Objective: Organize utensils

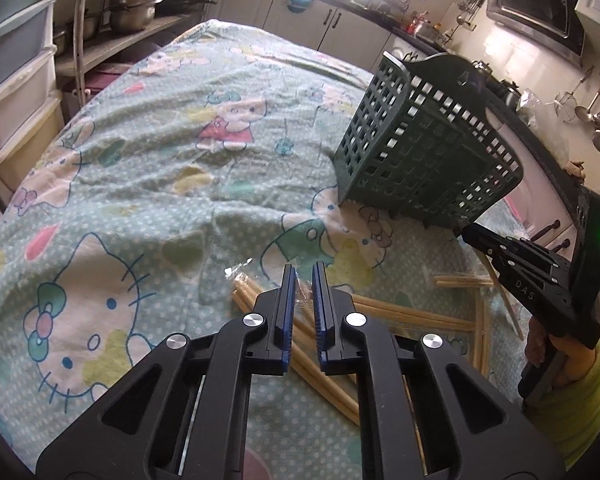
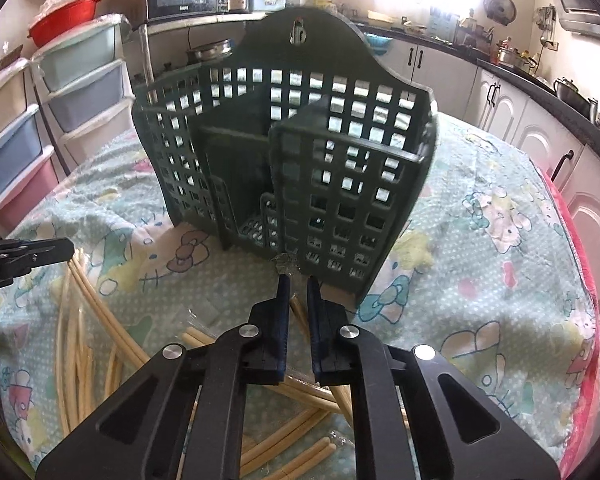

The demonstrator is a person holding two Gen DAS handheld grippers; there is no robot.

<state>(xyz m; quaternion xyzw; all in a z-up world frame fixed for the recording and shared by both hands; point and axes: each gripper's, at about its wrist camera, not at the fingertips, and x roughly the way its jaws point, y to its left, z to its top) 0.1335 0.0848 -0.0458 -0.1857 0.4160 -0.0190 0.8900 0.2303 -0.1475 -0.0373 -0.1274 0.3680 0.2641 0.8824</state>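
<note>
A dark green lattice utensil holder (image 1: pixel 428 148) (image 2: pixel 300 168) stands tilted on the Hello Kitty tablecloth (image 1: pixel 140 168). Several pairs of wooden chopsticks in clear wrappers (image 1: pixel 320 360) (image 2: pixel 100 312) lie scattered on the cloth near me. My left gripper (image 1: pixel 303 276) hovers over one wrapped pair, jaws narrowly apart with clear wrapper between them. My right gripper (image 2: pixel 298 284) sits just in front of the holder's base, jaws close together on a wrapped chopstick pair (image 2: pixel 300 312) whose crinkled wrapper tip (image 2: pixel 286 264) sticks out. The right gripper also shows in the left wrist view (image 1: pixel 512 260).
Stacked plastic drawers (image 2: pixel 16 128) stand left of the table. Kitchen cabinets and counter (image 2: pixel 540 120) run along the back and right. A shelf with metal pots (image 1: pixel 136 8) is at the far left. A red cloth edge (image 2: pixel 580 320) borders the table's right side.
</note>
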